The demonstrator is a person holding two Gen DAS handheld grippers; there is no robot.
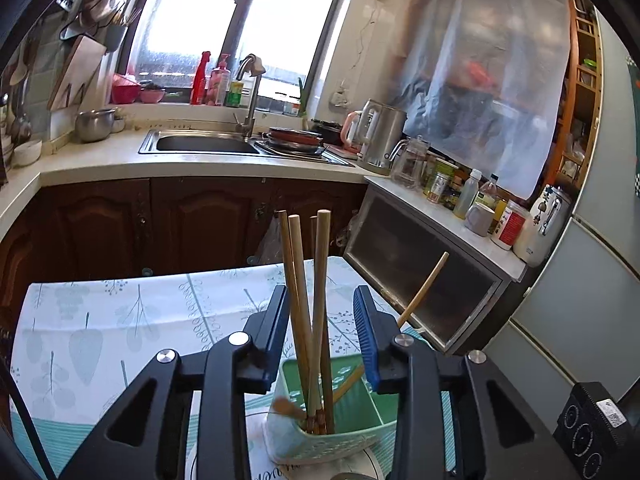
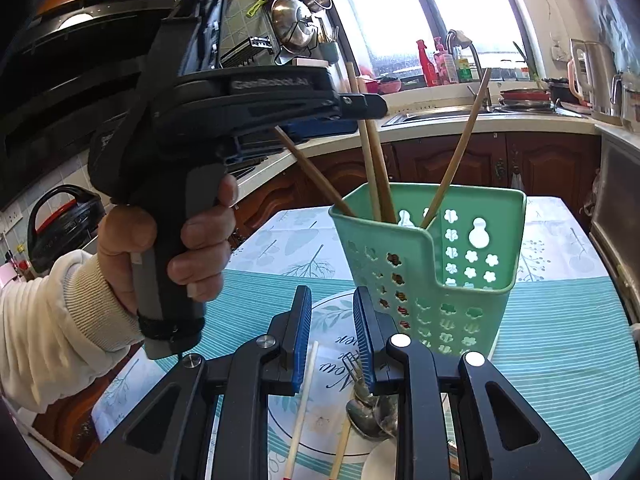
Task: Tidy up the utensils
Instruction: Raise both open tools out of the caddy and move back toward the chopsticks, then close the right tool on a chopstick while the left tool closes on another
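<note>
A green perforated utensil holder [image 2: 460, 264] stands on the cloth-covered table [image 2: 560, 320]. Several wooden chopsticks [image 2: 374, 160] stand in it, one leaning right and one leaning left toward my left gripper. In the left wrist view the holder [image 1: 352, 412] is just below my left gripper [image 1: 324, 320]. Its jaws are open around the upright chopsticks [image 1: 306, 300], with gaps at the pads. A hand holds that gripper [image 2: 360, 118] above the holder's left side. My right gripper [image 2: 332, 332] hovers open over a plate [image 2: 332, 304] holding a spoon [image 2: 368, 412], a fork [image 2: 354, 362] and loose chopsticks [image 2: 302, 408].
The table has a leaf-print cloth [image 1: 100, 320]. Beyond it runs a counter with a sink [image 1: 208, 144], a kettle [image 1: 380, 132] and a low cabinet topped with bottles [image 1: 472, 196]. A black box [image 1: 592, 428] sits at the near right, and a pressure cooker [image 2: 60, 224] at the left.
</note>
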